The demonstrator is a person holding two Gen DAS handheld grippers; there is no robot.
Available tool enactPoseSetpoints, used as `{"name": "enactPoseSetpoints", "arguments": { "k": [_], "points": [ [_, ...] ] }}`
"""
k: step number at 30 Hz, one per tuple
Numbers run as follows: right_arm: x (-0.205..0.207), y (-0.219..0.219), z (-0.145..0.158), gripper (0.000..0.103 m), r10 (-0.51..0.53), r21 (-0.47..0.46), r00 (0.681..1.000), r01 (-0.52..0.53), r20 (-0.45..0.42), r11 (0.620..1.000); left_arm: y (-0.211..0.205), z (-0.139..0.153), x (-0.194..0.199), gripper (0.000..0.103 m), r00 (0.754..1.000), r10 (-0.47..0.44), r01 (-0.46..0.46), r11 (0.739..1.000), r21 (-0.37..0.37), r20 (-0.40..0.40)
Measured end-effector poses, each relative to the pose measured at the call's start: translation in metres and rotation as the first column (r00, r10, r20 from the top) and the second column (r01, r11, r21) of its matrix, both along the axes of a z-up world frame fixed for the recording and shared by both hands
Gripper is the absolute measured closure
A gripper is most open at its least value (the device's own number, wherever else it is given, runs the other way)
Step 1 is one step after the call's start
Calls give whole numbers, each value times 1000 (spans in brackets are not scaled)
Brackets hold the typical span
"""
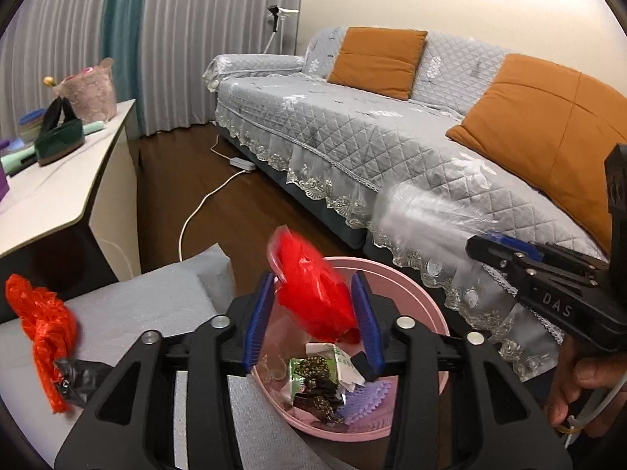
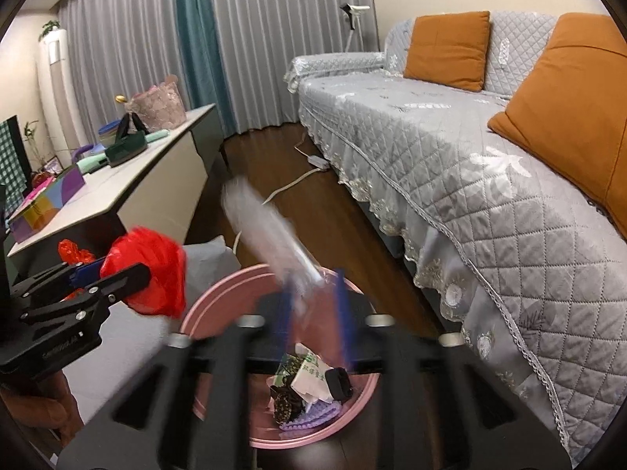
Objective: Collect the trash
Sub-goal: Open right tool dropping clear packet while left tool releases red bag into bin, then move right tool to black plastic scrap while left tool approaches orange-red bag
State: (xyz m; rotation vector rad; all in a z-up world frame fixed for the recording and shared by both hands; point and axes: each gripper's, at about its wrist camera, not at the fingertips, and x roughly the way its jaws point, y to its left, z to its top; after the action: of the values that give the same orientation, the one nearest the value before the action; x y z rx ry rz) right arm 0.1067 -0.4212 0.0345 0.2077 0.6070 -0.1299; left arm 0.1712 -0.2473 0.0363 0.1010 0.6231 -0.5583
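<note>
Left gripper [image 1: 313, 313]: we hold the red bag [image 1: 313, 297] between wide fingers, low centre.
Right gripper [image 2: 315, 313]: we pinch a clear wrapper [image 2: 266, 227]; blurry.
Bin [image 1: 431, 309]: pink, right under both.
Tip: we go low over the bin, then let go.
Left over: orange net [image 1: 43, 325], lower left.

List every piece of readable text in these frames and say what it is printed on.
"DAS": on the black body of the right gripper.
White and green packet in the pink bin: green printed characters, too blurred to read.
Left gripper: raised lettering on its black body, too blurred to read.
Nothing else carries legible text.
</note>
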Motion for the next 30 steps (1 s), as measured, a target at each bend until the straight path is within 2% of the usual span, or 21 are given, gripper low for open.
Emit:
{"name": "enactPoseSetpoints", "arguments": {
  "k": [1,4,14,19,30],
  "points": [
    [-1,-2,0,58,-14,8,1000,14,5,1000,1,0,0,49,1000,10,-10,1000,4,4],
    [0,-5,1,55,-30,23,1000,30,10,999,9,0,0,50,1000,27,-27,1000,-12,-13],
    [-1,14,10,50,-2,18,999,2,35,1000,49,23,-22,50,996,87,-86,996,-24,28],
    [-5,39,21,44,46,5,997,-47,64,999,79,39,-37,50,991,120,-119,993,-23,59],
    [-12,107,37,42,193,-2,975,-194,107,981,161,69,-69,51,969,219,-218,976,-23,114]
  ]
}}
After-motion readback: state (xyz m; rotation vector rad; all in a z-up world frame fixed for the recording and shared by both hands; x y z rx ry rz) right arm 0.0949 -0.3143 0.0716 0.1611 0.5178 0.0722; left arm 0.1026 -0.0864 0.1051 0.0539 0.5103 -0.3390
